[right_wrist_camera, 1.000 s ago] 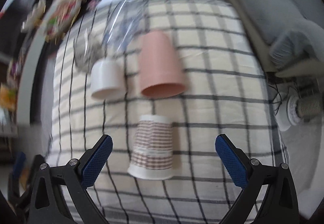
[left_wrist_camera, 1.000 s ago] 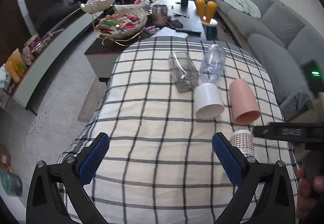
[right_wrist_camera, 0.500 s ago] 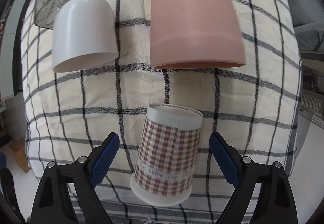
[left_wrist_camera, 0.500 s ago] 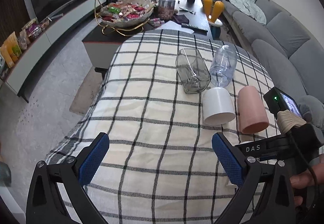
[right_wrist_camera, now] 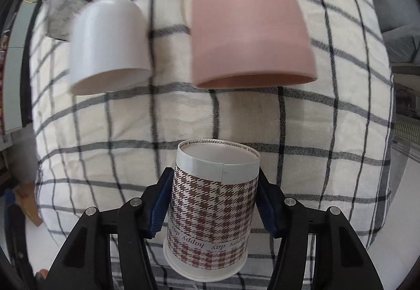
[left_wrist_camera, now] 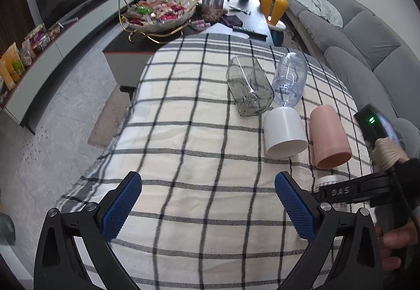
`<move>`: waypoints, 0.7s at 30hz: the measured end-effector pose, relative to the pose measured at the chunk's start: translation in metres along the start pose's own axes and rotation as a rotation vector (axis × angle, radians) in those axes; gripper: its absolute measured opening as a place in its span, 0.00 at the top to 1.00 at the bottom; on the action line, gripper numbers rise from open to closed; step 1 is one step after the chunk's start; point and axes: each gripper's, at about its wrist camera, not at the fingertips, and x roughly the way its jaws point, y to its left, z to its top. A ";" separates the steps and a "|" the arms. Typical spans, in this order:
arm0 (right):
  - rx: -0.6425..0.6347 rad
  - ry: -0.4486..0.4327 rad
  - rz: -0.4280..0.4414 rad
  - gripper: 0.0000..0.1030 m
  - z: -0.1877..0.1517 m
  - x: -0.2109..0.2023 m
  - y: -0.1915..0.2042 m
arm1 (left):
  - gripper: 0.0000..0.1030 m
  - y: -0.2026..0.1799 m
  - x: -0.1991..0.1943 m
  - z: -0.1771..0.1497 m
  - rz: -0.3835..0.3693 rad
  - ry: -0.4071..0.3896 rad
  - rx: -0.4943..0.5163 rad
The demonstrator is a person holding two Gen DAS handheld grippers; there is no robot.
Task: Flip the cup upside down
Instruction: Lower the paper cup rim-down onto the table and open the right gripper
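left claw [left_wrist_camera: 208,207]: black arms, blue textured pads, silver screws | right claw [right_wrist_camera: 214,204]: same

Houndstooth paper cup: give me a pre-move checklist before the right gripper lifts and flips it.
1. Right gripper pads on both sides of the houndstooth paper cup: ok.
2. Cup wall not crushed: ok, rim looks round.
3. Grip firm enough to lift: cannot tell.
4. Gap to the pink cup and white cup: ok, both lie apart from it.
5. Left gripper out of the way: ok, open over bare checked cloth.
6. Cup empty: cannot tell.
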 end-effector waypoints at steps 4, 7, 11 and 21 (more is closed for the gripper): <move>-0.078 -0.163 0.015 0.43 -0.021 -0.028 0.023 | 0.00 0.015 -0.015 -0.006 0.018 -0.054 -0.014; -0.147 -0.353 0.037 0.43 -0.041 -0.047 0.046 | 0.00 0.033 -0.024 -0.013 0.005 -0.085 -0.056; -0.212 -0.621 0.056 0.43 -0.055 -0.071 0.073 | 0.00 0.059 -0.031 -0.025 -0.001 -0.119 -0.110; -0.236 -1.079 -0.033 0.43 -0.112 -0.074 0.099 | 0.00 0.079 -0.015 -0.065 0.054 -0.117 -0.130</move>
